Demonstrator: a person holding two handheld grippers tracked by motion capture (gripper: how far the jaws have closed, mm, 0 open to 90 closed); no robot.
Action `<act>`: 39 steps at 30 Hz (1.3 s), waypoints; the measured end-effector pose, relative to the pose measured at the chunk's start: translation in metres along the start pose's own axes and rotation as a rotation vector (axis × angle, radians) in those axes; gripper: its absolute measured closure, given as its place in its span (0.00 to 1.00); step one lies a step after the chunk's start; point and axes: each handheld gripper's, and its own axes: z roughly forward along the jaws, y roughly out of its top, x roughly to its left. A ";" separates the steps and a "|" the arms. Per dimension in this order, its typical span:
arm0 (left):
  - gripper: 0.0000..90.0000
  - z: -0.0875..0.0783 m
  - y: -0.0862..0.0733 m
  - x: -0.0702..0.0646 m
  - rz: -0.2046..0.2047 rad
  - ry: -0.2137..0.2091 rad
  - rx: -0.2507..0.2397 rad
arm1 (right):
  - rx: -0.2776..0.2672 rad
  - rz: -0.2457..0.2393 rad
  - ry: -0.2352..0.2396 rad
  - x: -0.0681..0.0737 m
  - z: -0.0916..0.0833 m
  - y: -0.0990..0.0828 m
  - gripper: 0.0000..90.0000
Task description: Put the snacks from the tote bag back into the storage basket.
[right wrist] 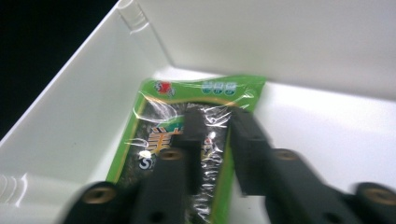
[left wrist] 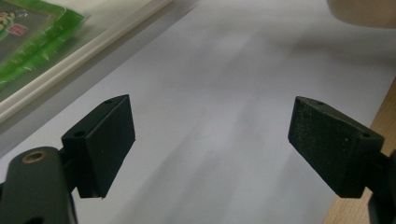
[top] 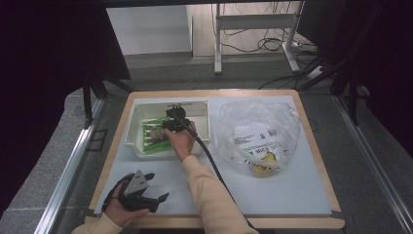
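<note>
Green snack packet (right wrist: 187, 140) lies flat in the white bin (top: 134, 127) along its left wall (long axis toward the far wall), right gripper (right wrist: 217, 126) slightly parted just above it, gripping nothing; floor rightward open.

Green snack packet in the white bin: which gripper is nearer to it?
Right. The right gripper is inside the white bin, directly over the green snack packet. The left gripper rests outside the bin, near the table's front edge.

We see a green packet (right wrist: 187, 140) with a dark printed middle and a small red mark, lying in a white bin (top: 131, 131). Our grippers (left wrist: 210, 144) are black. The mat (top: 292, 190) is pale grey, the table (top: 321, 161) edge light wood, the sleeve (top: 214, 200) cream.
</note>
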 end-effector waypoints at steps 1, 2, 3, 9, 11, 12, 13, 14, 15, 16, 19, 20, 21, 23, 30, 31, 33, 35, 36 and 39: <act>0.16 0.000 0.000 0.000 0.000 -0.001 0.001 | -0.002 -0.015 0.004 0.000 -0.004 0.002 0.77; 0.16 0.000 0.000 0.000 0.000 -0.001 0.002 | -0.001 -0.014 0.002 0.000 -0.007 0.003 0.74; 0.16 0.000 0.000 0.000 0.000 -0.001 0.002 | -0.009 -0.026 0.004 0.000 -0.009 0.004 0.71; 0.16 0.001 0.000 0.000 0.003 -0.001 0.009 | -0.010 -0.050 0.041 -0.003 -0.021 0.008 0.56; 0.16 0.002 0.000 0.000 0.003 -0.001 0.011 | 0.003 -0.071 0.048 -0.002 -0.024 0.008 0.51; 0.16 0.002 0.000 0.000 0.002 0.000 0.011 | 0.007 -0.082 0.059 -0.002 -0.025 0.008 0.50; 0.16 0.002 0.000 0.000 0.003 -0.002 0.014 | 0.003 -0.105 0.081 -0.002 -0.030 0.008 0.48; 0.16 0.003 0.000 0.000 0.000 -0.002 0.014 | -0.008 -0.102 0.100 -0.002 -0.033 0.008 0.48; 0.16 0.003 -0.001 0.000 -0.005 -0.004 0.013 | -0.014 -0.107 0.112 -0.002 -0.036 0.008 0.48; 0.16 0.003 -0.001 0.000 -0.005 -0.004 0.013 | -0.021 -0.121 0.112 -0.002 -0.039 0.009 0.47; 0.16 0.002 -0.001 0.001 -0.014 -0.008 0.008 | -0.033 -0.158 0.098 -0.002 -0.044 0.009 0.45; 0.16 0.001 -0.001 0.001 -0.015 -0.008 0.007 | -0.037 -0.181 0.086 -0.002 -0.047 0.009 0.45; 0.16 0.001 -0.001 0.002 -0.014 -0.007 0.008 | -0.036 -0.216 0.070 -0.002 -0.051 0.009 0.45; 0.16 0.001 -0.002 0.002 -0.019 -0.002 0.006 | -0.035 -0.250 0.063 -0.004 -0.060 0.007 0.44; 0.15 0.001 -0.002 0.004 -0.046 -0.002 -0.002 | -0.047 -0.335 0.041 -0.010 -0.086 0.002 0.44; 0.15 0.001 -0.003 0.006 -0.047 -0.001 -0.002 | -0.039 -0.342 0.047 -0.013 -0.093 0.000 0.42; 0.15 0.002 -0.003 0.007 -0.049 0.003 0.001 | -0.040 -0.342 0.050 -0.015 -0.097 -0.002 0.42; 0.15 0.004 -0.005 0.009 -0.055 0.010 0.007 | -0.051 -0.338 0.066 -0.020 -0.109 -0.005 0.41; 0.15 0.005 -0.005 0.010 -0.059 0.013 0.009 | -0.057 -0.340 0.068 -0.022 -0.115 -0.007 0.40; 0.15 0.006 -0.006 0.013 -0.066 0.021 0.016 | -0.057 -0.354 0.081 -0.029 -0.132 -0.013 0.38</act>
